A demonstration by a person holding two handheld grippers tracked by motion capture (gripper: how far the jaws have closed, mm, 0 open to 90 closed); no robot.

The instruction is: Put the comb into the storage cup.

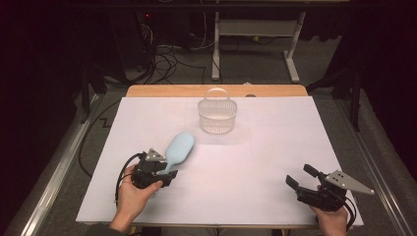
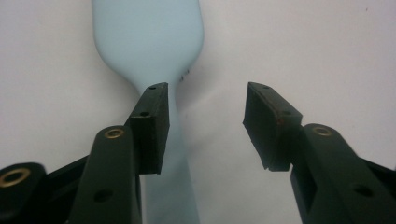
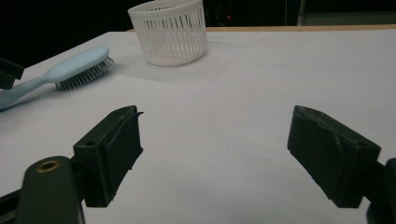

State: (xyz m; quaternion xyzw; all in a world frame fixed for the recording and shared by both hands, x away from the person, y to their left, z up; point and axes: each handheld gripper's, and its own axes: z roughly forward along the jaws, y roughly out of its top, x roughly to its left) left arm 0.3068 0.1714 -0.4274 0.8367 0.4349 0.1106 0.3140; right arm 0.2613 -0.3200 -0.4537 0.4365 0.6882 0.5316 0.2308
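Note:
A pale blue hairbrush (image 1: 179,146) lies on the white table cover, bristles down, with its handle pointing toward the person's left hand. My left gripper (image 1: 167,173) is open at the handle. In the left gripper view the brush (image 2: 149,37) runs up from under the left pad (image 2: 152,126), which sits against the handle; the right pad (image 2: 268,123) stands well apart from it. My left gripper (image 2: 208,93) presses on nothing. My right gripper (image 1: 300,175) rests open at the near right, with bare table between its jaws (image 3: 215,116). The brush (image 3: 79,65) shows its bristles in the right gripper view.
A white slatted plastic basket (image 1: 217,117) with a raised handle stands at the back middle of the table, seen too in the right gripper view (image 3: 168,32). The white cover (image 1: 275,147) spreads between basket and grippers. Beyond the table's wooden far edge (image 1: 162,91) are cables and a desk frame.

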